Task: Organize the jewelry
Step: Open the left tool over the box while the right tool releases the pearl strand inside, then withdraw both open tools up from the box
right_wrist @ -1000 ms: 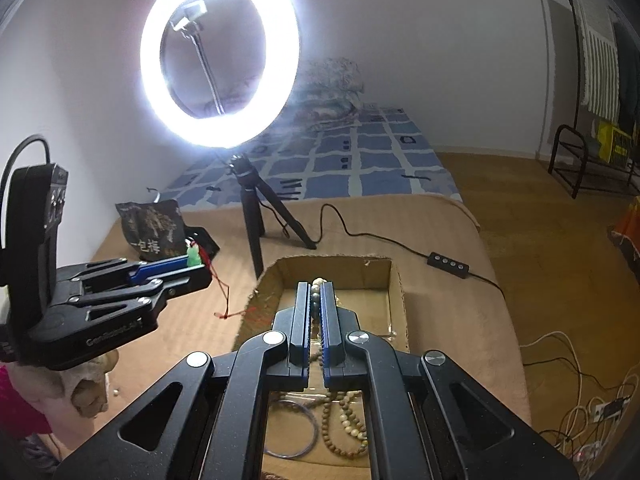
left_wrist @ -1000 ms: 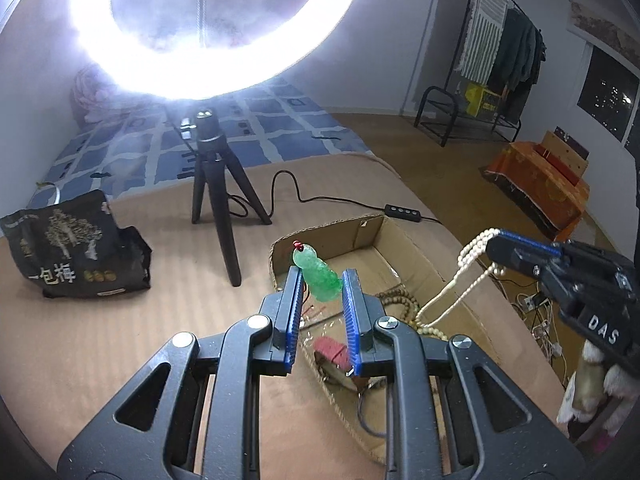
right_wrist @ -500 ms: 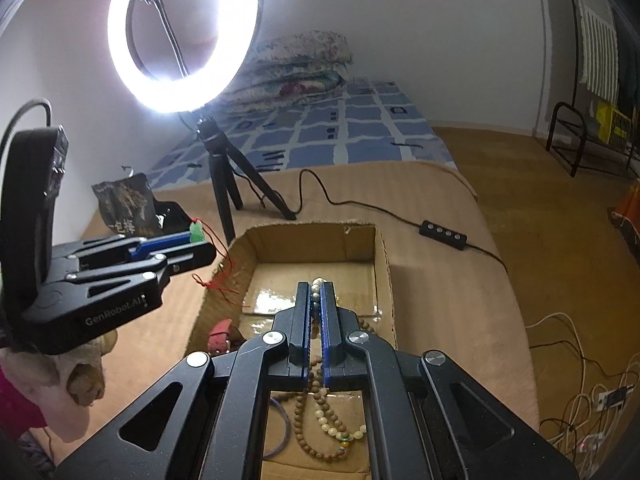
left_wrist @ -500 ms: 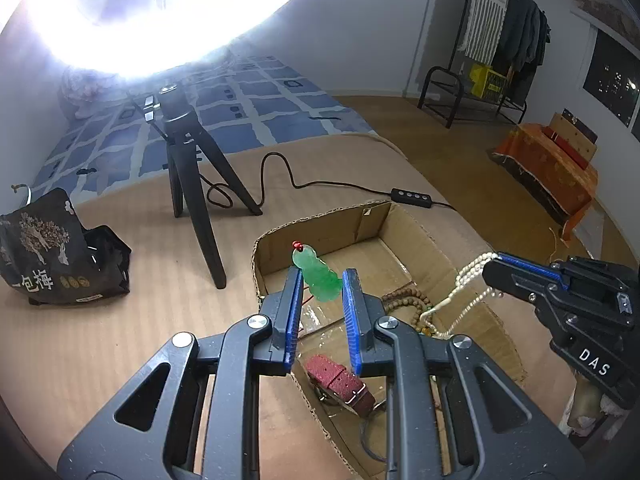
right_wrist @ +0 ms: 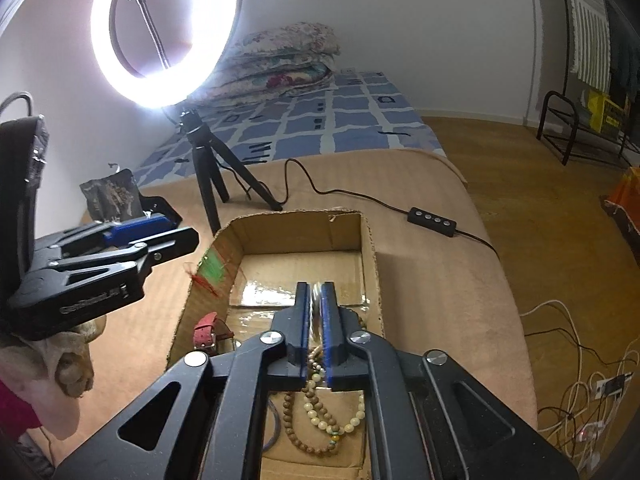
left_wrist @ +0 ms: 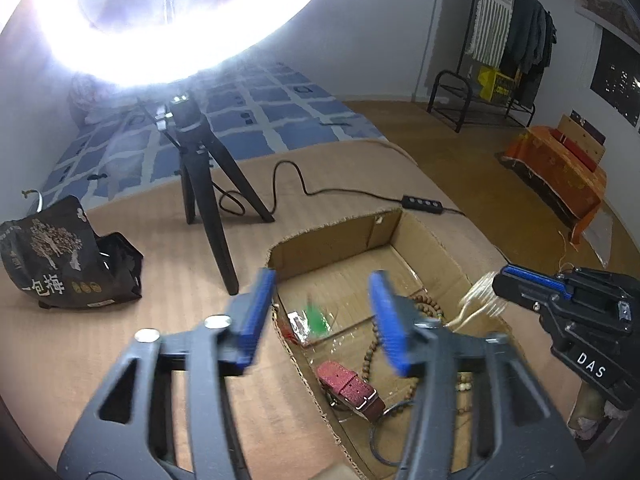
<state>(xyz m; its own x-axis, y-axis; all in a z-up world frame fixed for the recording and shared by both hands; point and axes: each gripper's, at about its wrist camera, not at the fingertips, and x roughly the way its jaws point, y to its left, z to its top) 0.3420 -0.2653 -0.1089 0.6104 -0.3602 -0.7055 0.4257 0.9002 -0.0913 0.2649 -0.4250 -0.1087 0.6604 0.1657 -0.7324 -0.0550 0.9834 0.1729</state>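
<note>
An open cardboard box (left_wrist: 336,236) (right_wrist: 370,240) sits on the tan cloth. My left gripper (left_wrist: 322,316) is open above its left wall. The green pendant (left_wrist: 316,318) (right_wrist: 214,270) with its red cord shows blurred in the air below the fingers, over the box. My right gripper (right_wrist: 316,320) (left_wrist: 504,280) is shut on a pale bead necklace (right_wrist: 320,420) (left_wrist: 478,304) that hangs down into the box. A red-strapped watch (left_wrist: 348,384) (right_wrist: 206,330) and a brown bead string (left_wrist: 370,354) lie in the box.
A ring light on a black tripod (left_wrist: 204,184) (right_wrist: 208,168) stands behind the box, its cable and remote (left_wrist: 424,204) (right_wrist: 432,216) at the back right. A black snack bag (left_wrist: 60,256) lies at the left. A bed with a blue checked cover (right_wrist: 320,128) is beyond.
My left gripper has opened and let go of the green pendant, which now drops blurred into the box. My right gripper has lowered the bead necklace further into the box.
</note>
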